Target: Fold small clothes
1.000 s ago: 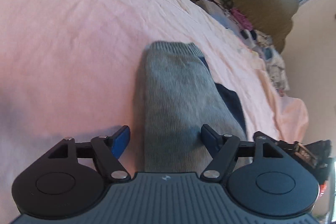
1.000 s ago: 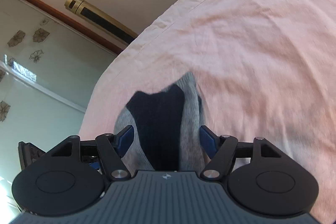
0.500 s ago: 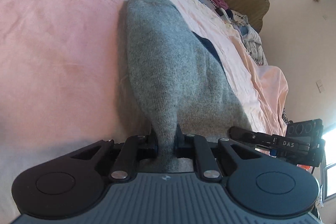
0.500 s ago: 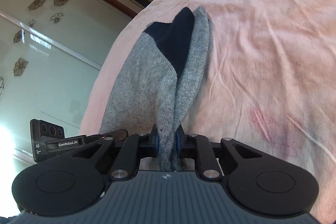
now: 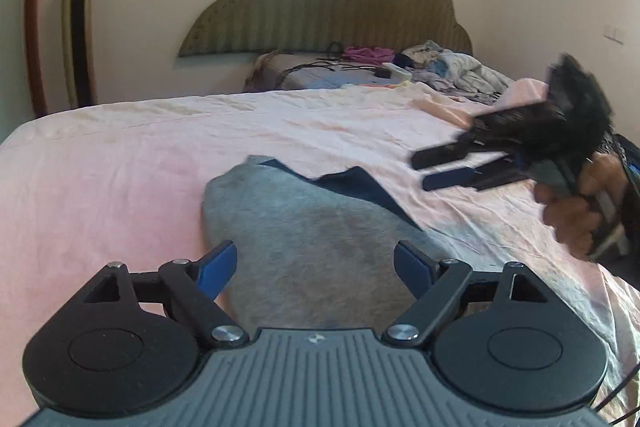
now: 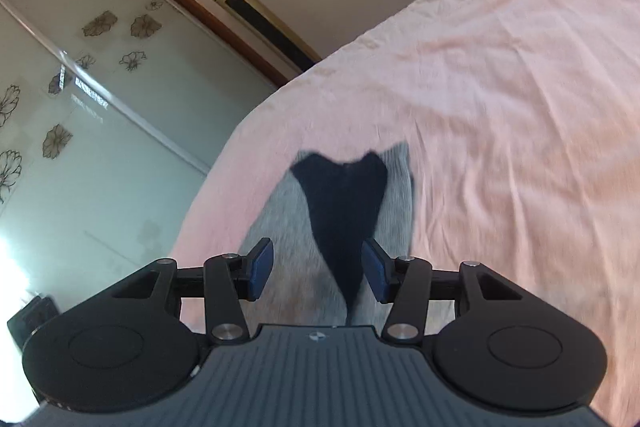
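A grey sock with a dark navy part (image 5: 320, 239) lies flat on the pink bed sheet (image 5: 100, 179). My left gripper (image 5: 316, 267) is open, its blue fingers on either side of the sock's near end and not gripping it. In the right wrist view the same sock (image 6: 340, 207) shows its navy patch on top. My right gripper (image 6: 318, 269) is open over the sock's near end. The right gripper (image 5: 444, 171) also shows in the left wrist view, blurred, held in a hand at the right, jaws apart above the sheet.
A padded headboard (image 5: 328, 7) and a heap of clothes and cables (image 5: 400, 67) lie at the far end of the bed. A gold standing air conditioner (image 5: 78, 27) and a glass sliding door (image 6: 80, 107) are on the left. The bed edge (image 6: 224, 163) curves near the sock.
Both grippers were shut on the sock's ends half a second ago. Both have opened and let it go; the sock now lies flat. The right gripper has pulled away.
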The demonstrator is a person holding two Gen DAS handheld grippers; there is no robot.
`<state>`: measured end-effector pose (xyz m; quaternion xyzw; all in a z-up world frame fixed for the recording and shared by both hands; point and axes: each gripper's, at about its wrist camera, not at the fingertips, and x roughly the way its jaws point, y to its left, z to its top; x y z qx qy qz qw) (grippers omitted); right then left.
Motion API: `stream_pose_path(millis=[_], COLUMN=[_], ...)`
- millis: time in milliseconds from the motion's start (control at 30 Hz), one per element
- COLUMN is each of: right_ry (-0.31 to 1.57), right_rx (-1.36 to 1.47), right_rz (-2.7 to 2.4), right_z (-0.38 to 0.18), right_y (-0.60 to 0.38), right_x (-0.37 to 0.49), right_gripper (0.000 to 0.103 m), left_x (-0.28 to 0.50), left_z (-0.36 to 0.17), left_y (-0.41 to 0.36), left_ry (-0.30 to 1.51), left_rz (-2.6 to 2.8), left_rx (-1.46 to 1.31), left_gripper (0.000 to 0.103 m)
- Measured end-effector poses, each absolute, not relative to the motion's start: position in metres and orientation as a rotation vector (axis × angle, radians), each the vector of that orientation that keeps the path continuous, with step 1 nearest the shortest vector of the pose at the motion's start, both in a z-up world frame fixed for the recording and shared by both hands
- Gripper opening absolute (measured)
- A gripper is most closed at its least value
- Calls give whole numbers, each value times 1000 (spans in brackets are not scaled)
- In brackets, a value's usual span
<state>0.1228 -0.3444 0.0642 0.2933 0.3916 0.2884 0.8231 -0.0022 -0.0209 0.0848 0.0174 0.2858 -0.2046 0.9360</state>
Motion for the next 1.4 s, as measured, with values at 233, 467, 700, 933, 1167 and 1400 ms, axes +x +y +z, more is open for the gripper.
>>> stream_pose_path(millis=[233, 467, 700, 933, 1167, 1400], right_ry=[999, 963, 770, 950, 853, 883], right_rx=[530, 594, 552, 355, 244, 325], right_rz=[523, 539, 491, 562, 528, 532], right_z=[29, -3, 63, 44, 34, 28], right_y=[-284, -306, -301, -217, -223, -240], right_x=[193, 174, 161, 188, 174, 156], right_gripper=[44, 7, 39, 68, 58, 61], left_x=[5, -9, -11, 60, 54, 55], left_z=[35, 24, 60, 30, 27, 27], left_y=[-41, -38, -40, -45, -45, -49], left_ry=[685, 641, 549, 657, 644, 636], left_rz=[-427, -477, -528, -499, -497, -489], left_rx=[157, 275, 203, 114, 138, 148], left_gripper=[85, 85, 86, 86, 86, 87])
